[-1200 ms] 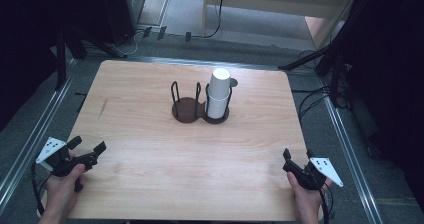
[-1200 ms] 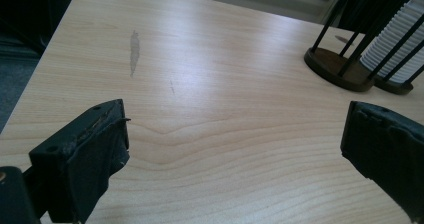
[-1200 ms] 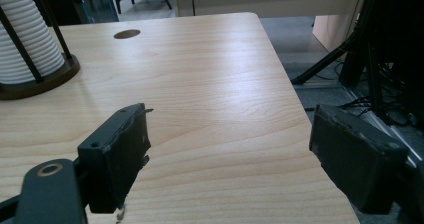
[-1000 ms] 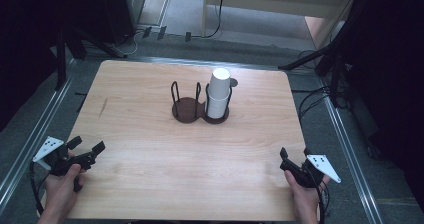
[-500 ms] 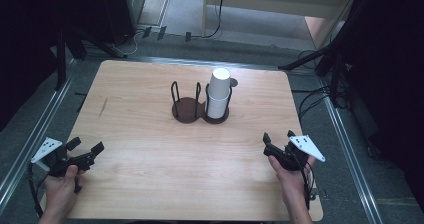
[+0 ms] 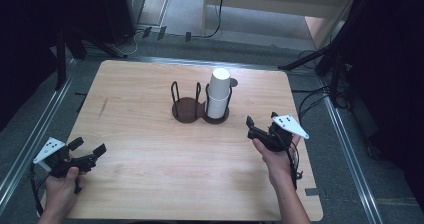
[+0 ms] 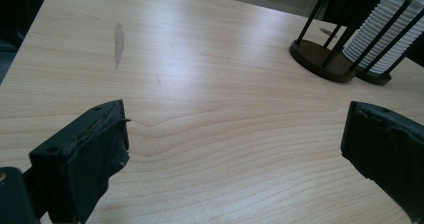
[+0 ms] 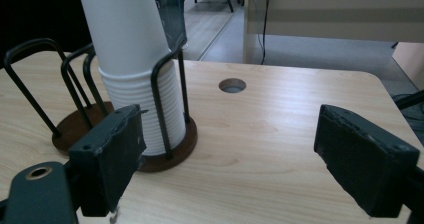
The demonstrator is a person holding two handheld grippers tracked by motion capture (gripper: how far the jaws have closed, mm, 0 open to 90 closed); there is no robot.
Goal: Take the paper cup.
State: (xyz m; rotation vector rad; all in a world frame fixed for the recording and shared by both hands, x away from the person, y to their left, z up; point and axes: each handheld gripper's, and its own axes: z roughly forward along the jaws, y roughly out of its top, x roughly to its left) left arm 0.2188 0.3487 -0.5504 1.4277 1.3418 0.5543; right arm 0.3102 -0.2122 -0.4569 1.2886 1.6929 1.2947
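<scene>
A stack of white paper cups (image 6: 218, 91) stands in the right ring of a dark two-ring wire holder (image 6: 186, 107) at the table's middle; the left ring is empty. My right gripper (image 6: 261, 122) is open, a short way to the right of and nearer than the holder. In the right gripper view the cups (image 8: 131, 59) rise close ahead on the left, with the right gripper (image 8: 235, 149) holding nothing. My left gripper (image 6: 88, 147) is open near the front left corner, far from the holder. The left gripper view has the left gripper (image 7: 235, 134) over bare wood, with the holder (image 7: 320, 59) far off.
The wooden table (image 6: 135, 84) has a grey smear (image 7: 118, 41) at its left and a round cable hole (image 8: 232, 85) behind the cups. Metal rails run along both sides. Cables (image 6: 310, 101) lie on the floor at the right.
My right gripper has moved forward and left from the front right corner toward the cup holder. The left gripper has stayed about where it was, still open.
</scene>
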